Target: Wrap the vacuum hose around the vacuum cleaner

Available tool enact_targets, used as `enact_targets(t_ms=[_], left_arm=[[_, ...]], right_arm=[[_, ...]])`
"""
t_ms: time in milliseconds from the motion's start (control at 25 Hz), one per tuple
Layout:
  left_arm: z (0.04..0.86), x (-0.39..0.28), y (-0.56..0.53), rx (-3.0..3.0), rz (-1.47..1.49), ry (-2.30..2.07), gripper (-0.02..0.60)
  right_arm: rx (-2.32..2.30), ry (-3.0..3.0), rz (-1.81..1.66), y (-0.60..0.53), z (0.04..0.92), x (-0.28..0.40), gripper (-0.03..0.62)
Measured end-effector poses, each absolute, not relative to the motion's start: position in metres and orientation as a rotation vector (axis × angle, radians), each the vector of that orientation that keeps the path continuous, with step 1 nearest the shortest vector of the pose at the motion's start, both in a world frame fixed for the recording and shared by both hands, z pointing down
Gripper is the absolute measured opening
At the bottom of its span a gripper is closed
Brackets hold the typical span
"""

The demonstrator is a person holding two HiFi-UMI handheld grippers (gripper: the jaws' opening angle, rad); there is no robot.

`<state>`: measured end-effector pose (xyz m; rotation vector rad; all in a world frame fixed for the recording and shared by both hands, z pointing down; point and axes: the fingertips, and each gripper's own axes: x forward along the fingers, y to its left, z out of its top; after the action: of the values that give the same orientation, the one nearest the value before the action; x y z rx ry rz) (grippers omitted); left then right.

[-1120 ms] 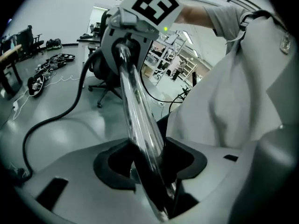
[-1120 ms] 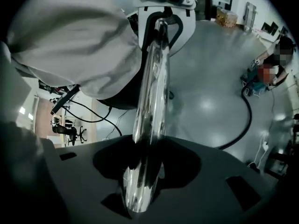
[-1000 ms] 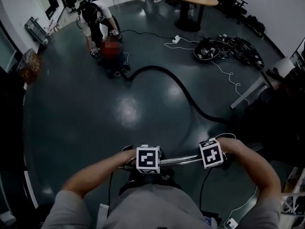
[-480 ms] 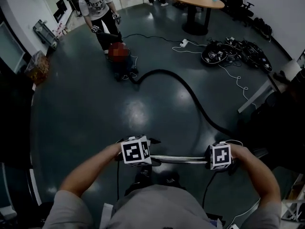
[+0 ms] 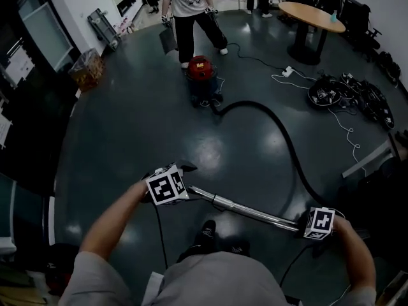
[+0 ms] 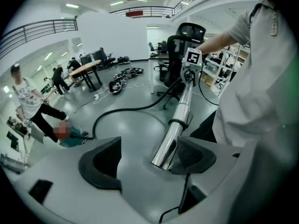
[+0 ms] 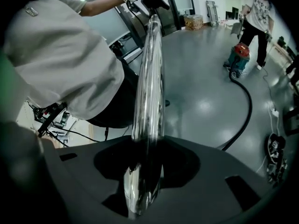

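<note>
**Stiff tube in the claw, soft hose a long way from its machine**

The right claw (image 7: pixel 145 171) is clamped on one end of a straight, shiny chrome tube (image 5: pixel 248 209), which runs away from it toward the left claw (image 6: pixel 148 158). The jaws of the left claw have just been opening and now stand wide apart. The other end of the tube lies between them and leans on one pad only, so nothing grips it there.

Just beside the right claw begins the thick black flexible hose (image 5: pixel 280 132). It lies in a wide curve on the dark glossy floor (image 5: pixel 127 126) and ends at the small red vacuum cleaner (image 5: pixel 201 69), far ahead of both claws, where another person (image 5: pixel 191 5) stands.

The tube is probably rigid, smooth and slippery. Held at one end only, it may swing like a lever, so a second hold nearer its middle seems wise. The hose looks soft and long, and I expect it to drag and spring back. It is best taken close to the tube and gathered in loops near the machine.
</note>
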<state>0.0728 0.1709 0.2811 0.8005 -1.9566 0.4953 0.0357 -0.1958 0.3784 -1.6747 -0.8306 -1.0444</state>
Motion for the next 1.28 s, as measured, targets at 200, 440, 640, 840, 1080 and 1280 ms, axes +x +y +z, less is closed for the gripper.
enact_targets(t_ms=[200, 440, 640, 840, 1080, 1280], left_arm=[[0.273, 0.073, 0.202, 0.688, 0.457, -2.082, 0.379], [0.265, 0.058, 0.208, 0.7, 0.431, -2.224, 0.379], [0.264, 0.052, 0.211, 0.788, 0.403, -2.274, 0.377], [0.269, 0.048, 0.21, 0.931, 0.361, -2.287, 0.377], [0.292, 0.051, 0.176, 1.149, 0.251, -2.225, 0.377], [0.297, 0.052, 0.123, 1.338, 0.177, -2.167, 0.377]], right_arm=[[-1.685, -0.955, -0.881, -0.157, 0.374, 0.04, 0.155], [-1.671, -1.155, -0.642, -0.094, 0.365, 0.035, 0.152], [-1.612, -1.274, -0.547, -0.051, 0.351, 0.03, 0.15], [-1.547, -1.437, -0.371, -0.008, 0.326, 0.011, 0.15], [-1.484, -1.682, -0.065, 0.042, 0.278, -0.025, 0.15], [-1.385, -1.86, 0.115, 0.076, 0.24, -0.048, 0.152]])
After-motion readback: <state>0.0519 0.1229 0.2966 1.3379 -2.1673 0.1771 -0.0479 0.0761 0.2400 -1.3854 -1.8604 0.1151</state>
